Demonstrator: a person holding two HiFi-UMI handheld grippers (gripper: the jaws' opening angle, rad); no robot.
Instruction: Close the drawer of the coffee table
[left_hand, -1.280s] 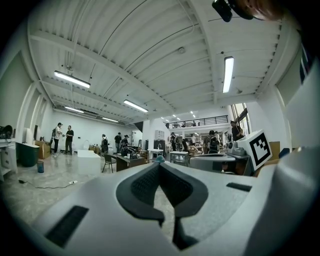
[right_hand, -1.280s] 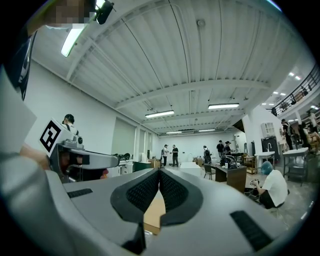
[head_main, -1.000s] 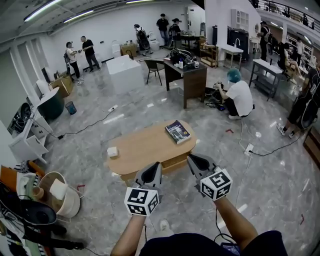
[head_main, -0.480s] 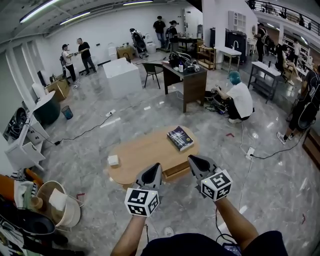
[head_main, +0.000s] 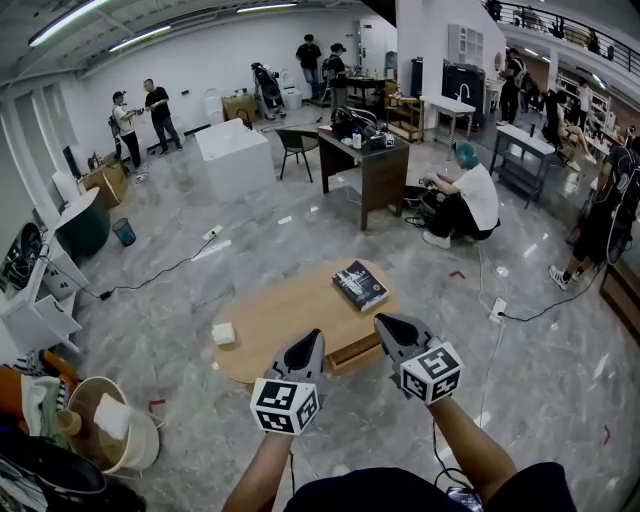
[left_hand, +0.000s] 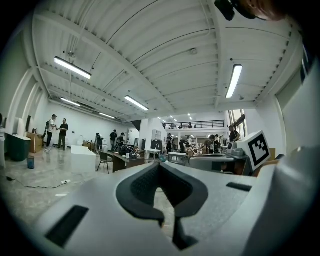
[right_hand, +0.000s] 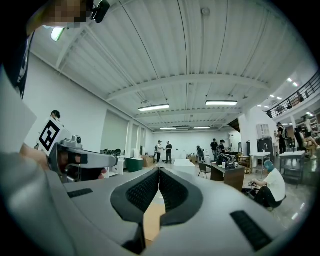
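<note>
Drawer (head_main: 352, 352) sits in the near side of the coffee table, under the oval tabletop (head_main: 280, 305). From the head view I read it as pulled out a little toward me, its pale front standing proud of the table's edge, though the angle is steep and I can't say by how much. It shows in the gap between my two claws, which is why I hold them where they are: side by side, low and in front of me, noses aimed at that front so either one could push it home.

A book (head_main: 359, 285) lies near the right end of the tabletop and a small white box (head_main: 224, 333) near the left end. Both are well clear of the drawer, so I judge neither gets in the way of a push.

The left claw (head_main: 311, 338) has its jaws brought together, tips meeting, as its own view (left_hand: 159, 164) shows. Only the hollow behind the tips stays open, and nothing sits in it. It touches nothing that I can see.

The right claw (head_main: 384, 323) is the same, with the tips closed on each other in its view (right_hand: 159, 170) and nothing gripped. Tan wood shows through the hollow below, so it points down over the table. I judge it short of the drawer front, with contact not yet made and the closing push still to come.
</note>
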